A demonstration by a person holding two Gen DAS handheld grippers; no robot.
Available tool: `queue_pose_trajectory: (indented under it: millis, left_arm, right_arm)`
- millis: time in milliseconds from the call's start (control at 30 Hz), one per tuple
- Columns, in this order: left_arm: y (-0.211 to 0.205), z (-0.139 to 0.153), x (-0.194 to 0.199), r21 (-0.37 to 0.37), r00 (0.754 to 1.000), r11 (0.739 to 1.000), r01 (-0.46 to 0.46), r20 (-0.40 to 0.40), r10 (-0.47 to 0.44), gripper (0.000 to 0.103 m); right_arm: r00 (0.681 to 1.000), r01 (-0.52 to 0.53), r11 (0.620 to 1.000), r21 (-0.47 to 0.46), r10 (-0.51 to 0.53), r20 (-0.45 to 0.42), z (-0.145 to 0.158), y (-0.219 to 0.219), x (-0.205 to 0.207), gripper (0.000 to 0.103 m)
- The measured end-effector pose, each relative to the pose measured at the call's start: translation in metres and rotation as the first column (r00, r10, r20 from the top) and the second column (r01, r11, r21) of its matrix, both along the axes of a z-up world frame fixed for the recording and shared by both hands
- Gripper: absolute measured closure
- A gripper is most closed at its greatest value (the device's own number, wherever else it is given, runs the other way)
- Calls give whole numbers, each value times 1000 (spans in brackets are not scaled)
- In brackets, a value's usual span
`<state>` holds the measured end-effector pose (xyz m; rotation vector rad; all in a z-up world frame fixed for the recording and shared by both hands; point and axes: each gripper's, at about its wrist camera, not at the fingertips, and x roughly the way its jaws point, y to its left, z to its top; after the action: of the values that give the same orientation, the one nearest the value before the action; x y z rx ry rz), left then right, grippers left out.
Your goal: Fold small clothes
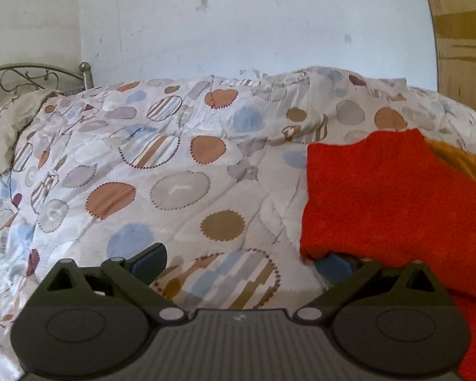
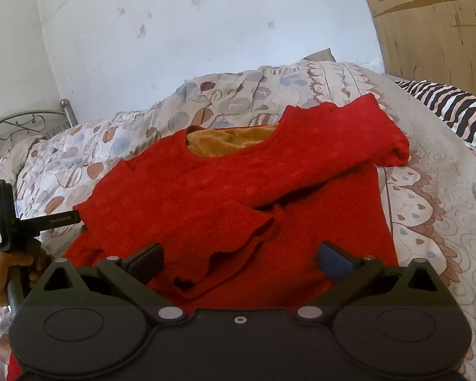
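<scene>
The left gripper (image 1: 241, 262) gapes wide, its right pad tucked under the red sweater (image 2: 238, 190); the right gripper (image 2: 241, 260) spreads above the sweater, whose hem is hidden.

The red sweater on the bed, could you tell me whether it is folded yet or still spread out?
Partly folded: the red sweater lies on the quilt with both sleeves crossed over its front, but the body remains full length.
</scene>
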<state>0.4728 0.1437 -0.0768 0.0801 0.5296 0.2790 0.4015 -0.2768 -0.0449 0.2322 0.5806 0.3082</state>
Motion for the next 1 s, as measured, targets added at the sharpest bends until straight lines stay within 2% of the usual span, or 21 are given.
queue_pose_trajectory:
  millis: [100, 233, 333, 400, 467, 567, 667, 733, 767, 800, 867, 900, 1000]
  left_arm:
    - [0, 2, -8, 2, 1000, 1000, 8, -7, -8, 1]
    - [5, 10, -38, -58, 998, 997, 54, 33, -52, 1]
    - [6, 20, -64, -104, 995, 991, 88, 52, -83, 1]
    - [7, 28, -85, -163, 987, 975, 152, 72, -142, 0]
    - [4, 33, -101, -211, 974, 951, 225, 79, -213, 0]
    - [-6, 33, -110, -276, 947, 907, 318, 42, -319, 0]
    - [-14, 28, -110, -341, 922, 867, 363, -3, -387, 1]
    - [-18, 25, -111, -374, 911, 848, 376, -19, -412, 2]
    - [-20, 23, -111, -392, 906, 839, 377, -32, -423, 8]
    - [-21, 21, -111, -406, 902, 833, 376, -45, -429, 11]
    - [-22, 19, -112, -430, 892, 818, 381, -61, -448, 23]
    - [-22, 19, -112, -441, 886, 810, 386, -66, -458, 25]
    - [-24, 15, -108, -466, 873, 803, 372, -119, -473, 43]
  right_arm:
    - [1000, 0, 1000, 6, 0, 1, 0, 0, 0, 0]
    - [1000, -1, 1000, 25, 1, 7, -1, -4, -2, 0]
    - [1000, -6, 997, 75, 5, 12, 2, -13, -7, 0]
    - [1000, 15, 995, 98, -17, 20, 7, -19, -15, 0]
    - [998, 25, 996, 83, -29, 47, 13, -24, -29, 0]
    - [995, 66, 998, -11, -65, 80, 17, -26, -49, 0]
    - [991, 121, 988, -91, -115, 75, 15, -33, -59, 1]
    - [989, 147, 986, -77, -144, 43, 13, -43, -62, 7]
    - [986, 163, 984, -77, -161, 33, 12, -47, -64, 17]
    - [985, 174, 981, -88, -172, 23, 11, -50, -65, 22]
    - [984, 180, 978, -106, -179, 14, 9, -54, -67, 38]
    - [984, 178, 979, -102, -178, 12, 9, -55, -68, 44]
    - [991, 129, 990, -58, -131, -34, 8, -54, -64, 51]
